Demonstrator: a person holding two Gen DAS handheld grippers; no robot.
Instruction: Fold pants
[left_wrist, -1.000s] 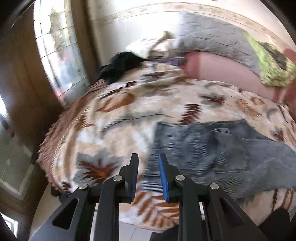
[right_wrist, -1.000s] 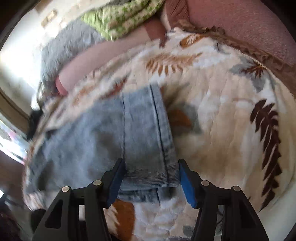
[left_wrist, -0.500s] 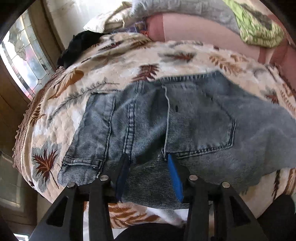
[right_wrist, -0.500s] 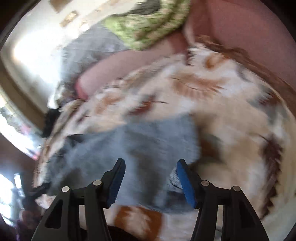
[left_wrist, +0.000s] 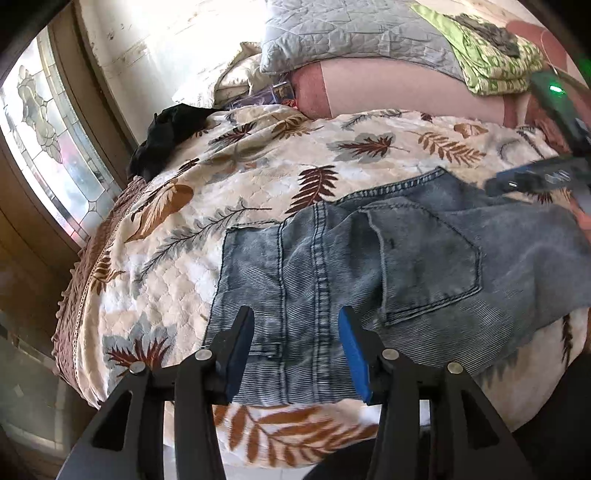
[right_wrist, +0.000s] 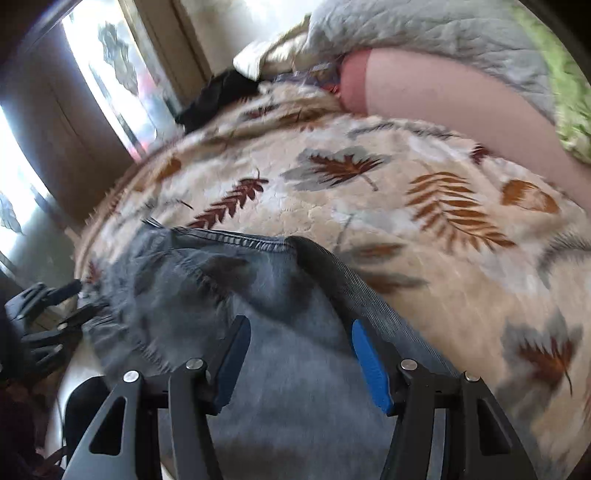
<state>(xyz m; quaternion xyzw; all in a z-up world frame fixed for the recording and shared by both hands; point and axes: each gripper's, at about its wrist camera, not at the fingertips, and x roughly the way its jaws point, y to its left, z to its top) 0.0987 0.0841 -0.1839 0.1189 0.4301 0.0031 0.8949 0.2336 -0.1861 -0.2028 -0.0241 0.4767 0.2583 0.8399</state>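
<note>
Light blue jeans (left_wrist: 369, 266) lie flat on a leaf-print bedspread (left_wrist: 258, 155), back pocket up, waistband toward the left. My left gripper (left_wrist: 295, 343) is open and empty, just above the waist end near the bed's front edge. My right gripper (right_wrist: 299, 350) is open and empty, above the jeans (right_wrist: 221, 288) further along the seat and leg. The right gripper also shows in the left wrist view (left_wrist: 532, 181) at the far right, and the left gripper shows in the right wrist view (right_wrist: 48, 314) at the far left.
A grey quilted pillow (left_wrist: 354, 33), a green patterned cloth (left_wrist: 487, 62) and a pink bolster (left_wrist: 399, 92) lie at the head of the bed. A black garment (left_wrist: 166, 136) sits by the stained-glass window (left_wrist: 48, 147). The bed edge drops off at the front.
The left gripper opened wider and moved over the jeans' waist. The right gripper swung from the leg hem toward the seat of the jeans; it stayed open.
</note>
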